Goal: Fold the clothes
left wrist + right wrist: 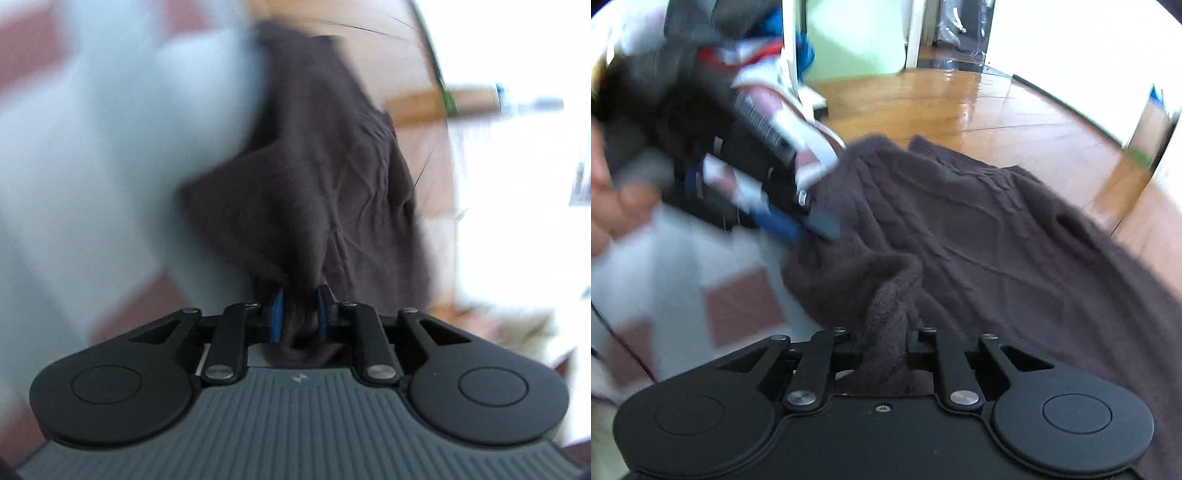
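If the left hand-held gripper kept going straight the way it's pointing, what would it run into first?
The dark brown sweater: the left hand-held gripper is already shut on a bunched fold, and more of the knit lies directly ahead. Depth beyond is unclear.

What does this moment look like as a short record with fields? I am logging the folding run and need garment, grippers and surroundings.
garment: dark brown knit sweater, bunched and creased
left gripper: shut on a fold of the sweater between its blue pads
right gripper: shut on another bunched fold
surface: white cloth with reddish squares
floor: glossy wood
image quality: motion blur, worst at the left of both views
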A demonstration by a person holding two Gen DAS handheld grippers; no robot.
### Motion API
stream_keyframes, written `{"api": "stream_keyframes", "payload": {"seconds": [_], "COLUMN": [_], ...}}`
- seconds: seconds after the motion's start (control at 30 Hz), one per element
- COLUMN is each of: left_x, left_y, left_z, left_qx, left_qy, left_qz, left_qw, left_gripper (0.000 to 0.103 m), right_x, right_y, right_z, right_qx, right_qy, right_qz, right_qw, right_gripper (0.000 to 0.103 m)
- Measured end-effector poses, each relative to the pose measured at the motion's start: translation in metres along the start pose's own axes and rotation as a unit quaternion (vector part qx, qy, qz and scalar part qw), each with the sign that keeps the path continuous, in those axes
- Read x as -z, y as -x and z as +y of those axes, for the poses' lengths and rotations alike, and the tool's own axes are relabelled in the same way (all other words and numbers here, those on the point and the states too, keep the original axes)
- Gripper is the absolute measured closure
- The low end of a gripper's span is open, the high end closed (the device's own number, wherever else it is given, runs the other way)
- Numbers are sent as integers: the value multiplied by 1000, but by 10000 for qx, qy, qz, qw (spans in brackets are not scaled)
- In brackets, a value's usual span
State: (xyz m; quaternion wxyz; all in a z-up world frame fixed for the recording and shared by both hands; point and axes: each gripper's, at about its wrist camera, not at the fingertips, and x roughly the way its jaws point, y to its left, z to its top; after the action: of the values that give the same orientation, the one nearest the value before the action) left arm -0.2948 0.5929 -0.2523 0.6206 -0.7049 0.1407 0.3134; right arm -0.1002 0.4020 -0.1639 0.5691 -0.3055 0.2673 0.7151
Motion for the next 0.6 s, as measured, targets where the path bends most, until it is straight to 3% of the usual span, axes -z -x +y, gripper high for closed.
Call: {"api": "stream_keyframes", "payload": {"seconds": [0.03,0.1,0.17,0.23,0.3,0.37,0.43,0.53,0.6], "left_x": [-2,-5,-10,-13,-12,-7,-6,-8,-8], "left_y": [4,11,8,-5,-14,-11,-8,0,10], "left_z": [9,27,30,23,15,14,12,9,14], "left_qx": [81,244,250,123,2,218,567,521,563], "left_qy": [241,721,784,567,478,742,726,565,779], "left_qz": [-13,-38,15,173,104,-148,-141,-243,-291], "left_qw": [9997,9971,9966,9982,9988,9969,9957,9968,9949], "left_gripper": [83,67,45,44,44,40,43,44,39], "right_x": [2,9,16,19,19,15,7,-4,-6], "right_y": [10,31,40,38,42,56,75,92,97], "right_z": [0,9,22,21,14,8,6,-3,-9], "right_qx": [-316,-880,-832,-808,-1096,-1188,-1114,-1346,-1399], "right_qy": [-179,-417,-379,-535,-922,-1228,-1241,-1431,-1673], "right_qz": [-121,-310,-272,-170,-216,-416,-683,-856,-945], "right_qw": [9993,9948,9954,9951,9895,9844,9836,9768,9713], "right_gripper": [85,85,85,85,85,86,85,85,86]}}
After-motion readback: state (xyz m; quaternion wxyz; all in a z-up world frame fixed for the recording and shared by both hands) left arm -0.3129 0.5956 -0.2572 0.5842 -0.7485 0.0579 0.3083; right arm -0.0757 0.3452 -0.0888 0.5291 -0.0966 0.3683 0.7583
